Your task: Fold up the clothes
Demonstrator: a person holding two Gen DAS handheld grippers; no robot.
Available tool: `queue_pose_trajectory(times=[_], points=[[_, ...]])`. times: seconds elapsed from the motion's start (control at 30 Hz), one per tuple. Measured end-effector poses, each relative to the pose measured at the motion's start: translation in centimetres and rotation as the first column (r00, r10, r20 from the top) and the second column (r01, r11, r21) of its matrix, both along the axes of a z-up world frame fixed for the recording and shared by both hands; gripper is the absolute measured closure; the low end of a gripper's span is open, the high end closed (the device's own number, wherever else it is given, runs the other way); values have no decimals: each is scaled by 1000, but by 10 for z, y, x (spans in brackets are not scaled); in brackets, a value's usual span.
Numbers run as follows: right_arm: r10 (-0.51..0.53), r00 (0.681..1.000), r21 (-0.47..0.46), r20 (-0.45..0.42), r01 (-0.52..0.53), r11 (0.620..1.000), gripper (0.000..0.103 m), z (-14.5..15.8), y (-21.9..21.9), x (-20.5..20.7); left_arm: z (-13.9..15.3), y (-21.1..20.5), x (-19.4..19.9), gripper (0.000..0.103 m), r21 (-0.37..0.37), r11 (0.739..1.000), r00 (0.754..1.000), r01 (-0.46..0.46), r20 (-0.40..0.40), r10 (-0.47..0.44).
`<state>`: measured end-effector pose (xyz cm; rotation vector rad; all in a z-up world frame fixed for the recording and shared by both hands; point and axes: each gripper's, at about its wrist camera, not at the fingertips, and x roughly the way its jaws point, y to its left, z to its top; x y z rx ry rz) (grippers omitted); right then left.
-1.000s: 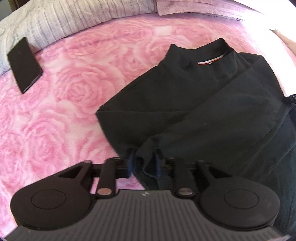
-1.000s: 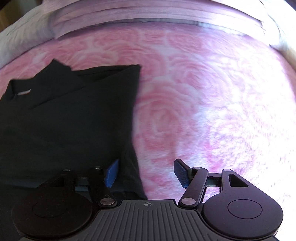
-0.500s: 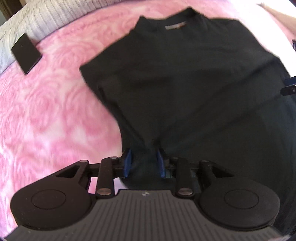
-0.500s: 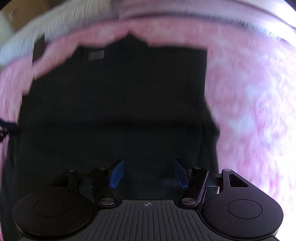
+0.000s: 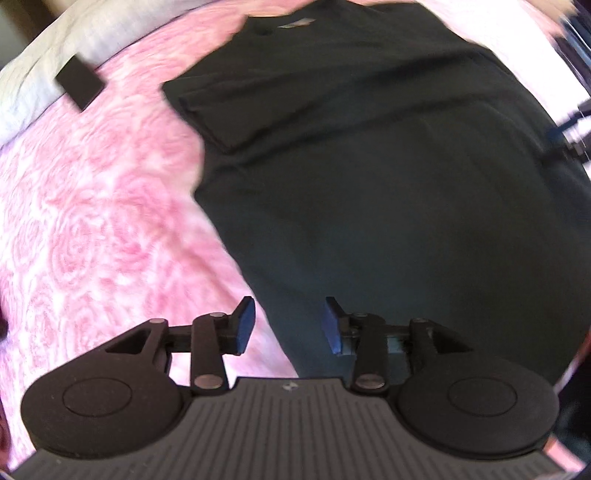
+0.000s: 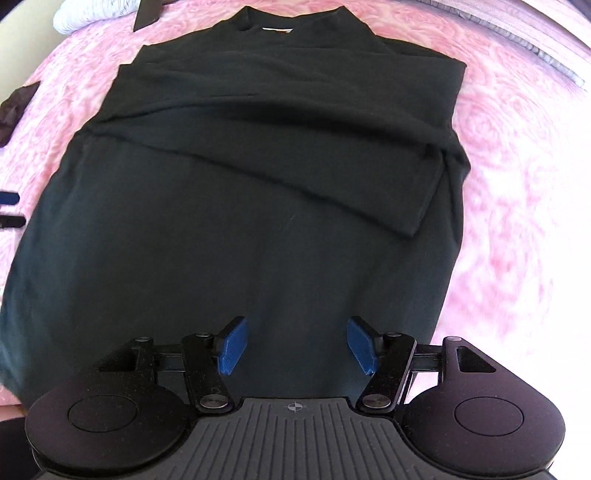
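Since a second ago: both views drawn back from the collar end toward the hem end of the black shirt (image 6: 236, 229); left claw (image 5: 286, 326), then pinched on a fold of cloth, now released, its jaws opening, the shirt's edge lying below the gap, not pressed by either blue pad (image 5: 245, 325); right claw (image 6: 295, 345), then at the shirt's right edge, now over the lower middle of the garment.

Present condition: shirt laid flat on the pink rose-patterned bedspread (image 6: 517, 229), collar (image 6: 273, 26) at the far end; sleeves folded inward across the chest, one sleeve (image 6: 332, 173) lying slantwise on top with its cuff near the right side edge; body below the sleeves smooth, unfolded.

Right claw: spread wide, nothing gripped; pads clear of the cloth on both sides, fabric seen between them from above; contact with the fabric not determinable.

Left claw: partly spread, holding nothing; positioned at the shirt's left edge near the hem, left pad over bedspread, right pad over cloth.

Other items: dark flat rectangular object (image 5: 79, 86) on the bedspread beyond the shirt's left shoulder, beside pale bedding (image 5: 44, 81); left-wrist view motion-blurred at the far right.
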<state>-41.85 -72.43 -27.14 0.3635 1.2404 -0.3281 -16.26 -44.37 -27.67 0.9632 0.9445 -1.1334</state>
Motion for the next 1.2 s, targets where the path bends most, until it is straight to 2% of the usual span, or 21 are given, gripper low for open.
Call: queue_pose_trajectory(times=[0.13, 0.27, 0.53, 0.6, 0.67, 0.8, 0.87, 0.97, 1.0, 1.07, 1.1, 1.2], points=[[-25, 1000, -21, 3, 25, 999, 40, 13, 26, -17, 0, 23, -27, 62, -4, 992, 992, 125, -4, -125], [-23, 1000, -61, 10, 24, 998, 40, 29, 61, -35, -2, 48, -43, 56, -3, 969, 969, 247, 3, -247], [120, 993, -128, -5, -119, 985, 40, 40, 118, -63, -10, 91, -73, 53, 23, 932, 932, 362, 12, -362], [192, 981, -143, -10, -191, 971, 40, 43, 130, -69, -10, 98, -84, 48, 19, 922, 922, 386, 29, -386], [271, 963, -157, -17, -270, 950, 40, 43, 141, -76, -13, 106, -97, 47, 18, 904, 902, 428, 58, -428], [426, 904, -181, -37, -426, 887, 38, 36, 157, -92, -24, 126, -127, 47, 30, 858, 850, 514, 123, -513], [490, 871, -189, -43, -488, 852, 27, 31, 162, -102, -30, 135, -140, 47, 43, 837, 827, 545, 136, -546], [541, 840, -198, -48, -539, 819, 27, 23, 167, -120, -38, 148, -159, 47, 83, 800, 785, 594, 159, -599], [551, 833, -201, -51, -549, 811, 27, 21, 169, -125, -42, 152, -164, 47, 106, 784, 763, 612, 180, -621], [562, 825, -212, -57, -560, 801, 27, 17, 169, -134, -51, 156, -171, 47, 144, 770, 735, 622, 231, -637], [562, 825, -217, -61, -560, 799, 27, 15, 168, -137, -54, 160, -176, 47, 155, 772, 731, 617, 252, -634], [562, 824, -234, -69, -561, 794, 27, 10, 168, -142, -60, 156, -180, 48, 163, 783, 737, 600, 268, -620]])
